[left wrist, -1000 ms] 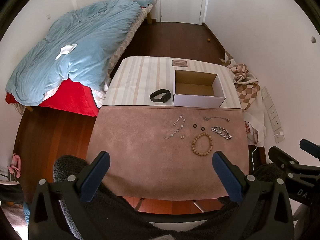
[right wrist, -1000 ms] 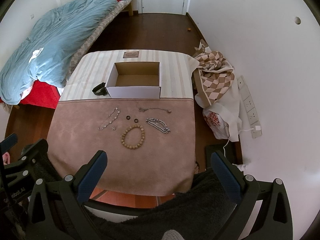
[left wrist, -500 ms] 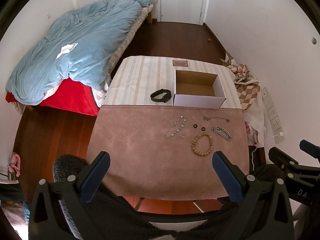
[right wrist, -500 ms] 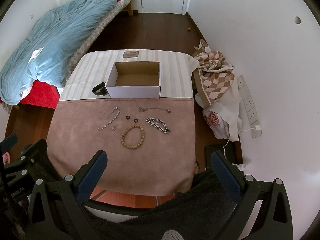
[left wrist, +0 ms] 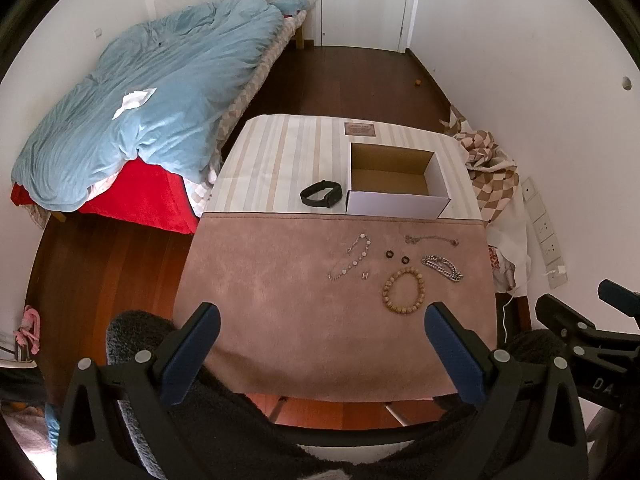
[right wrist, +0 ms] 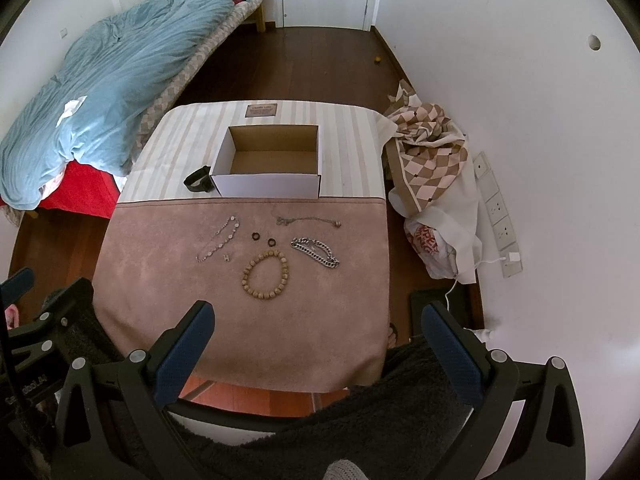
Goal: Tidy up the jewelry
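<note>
Wooden bead bracelet [right wrist: 265, 275], silver chain [right wrist: 315, 252] on mat, open box [right wrist: 269, 160] behind

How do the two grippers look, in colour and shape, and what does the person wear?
The left gripper and the right gripper each have a black frame with silver screws and two angled fingers with dark blue pads. White lettering marks the frames. The person wears a dark grey fuzzy sleeve.

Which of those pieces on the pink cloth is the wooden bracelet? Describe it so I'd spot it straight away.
Start at the open cardboard box on the striped table, then come toward the camera onto the pink cloth. The wooden bead bracelet lies nearest the front, just below two small dark rings. It alone is a closed circle of tan beads; its neighbours are silvery chains.
</note>
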Available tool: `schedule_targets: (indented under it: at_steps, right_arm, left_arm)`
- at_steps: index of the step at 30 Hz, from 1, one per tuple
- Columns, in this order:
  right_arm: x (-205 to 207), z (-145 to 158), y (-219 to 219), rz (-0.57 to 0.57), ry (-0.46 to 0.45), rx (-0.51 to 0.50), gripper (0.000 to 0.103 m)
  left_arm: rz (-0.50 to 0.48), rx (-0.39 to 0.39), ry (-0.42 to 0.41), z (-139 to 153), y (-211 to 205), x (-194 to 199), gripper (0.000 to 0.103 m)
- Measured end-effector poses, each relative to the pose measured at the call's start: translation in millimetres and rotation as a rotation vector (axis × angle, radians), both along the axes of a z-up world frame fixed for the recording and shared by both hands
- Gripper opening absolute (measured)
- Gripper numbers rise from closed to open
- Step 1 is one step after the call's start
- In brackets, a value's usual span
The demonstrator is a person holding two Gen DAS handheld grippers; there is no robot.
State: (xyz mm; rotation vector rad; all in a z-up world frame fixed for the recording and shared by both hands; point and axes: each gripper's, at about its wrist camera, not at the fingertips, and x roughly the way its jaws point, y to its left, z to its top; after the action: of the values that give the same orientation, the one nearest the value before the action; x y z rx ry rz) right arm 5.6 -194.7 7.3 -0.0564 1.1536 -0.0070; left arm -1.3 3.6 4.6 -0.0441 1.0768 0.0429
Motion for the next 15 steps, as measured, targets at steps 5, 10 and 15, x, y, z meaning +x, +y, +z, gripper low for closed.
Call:
schedule_targets:
  at_steps: [5,10,15]
  right_arm:
    - [0.0,0.2,-0.1,-0.001,-0.002,-0.002,0.103]
    - [-0.5,-0.3,0.7,0.001,-0.002,-0.002,0.103]
    - [0.4,0.2,-0.1,0.0,-0.005,0.001,0.103]
  left_arm:
    - [0.0,-0.002,-0.001,0.7,0.1,-0.4,0.103]
    - [0.002,-0.003,-0.003,1.5,-0.2,0.0,0.103]
    - [0.004,-0.008,-0.001,0.9,0.3,0.8,0.103]
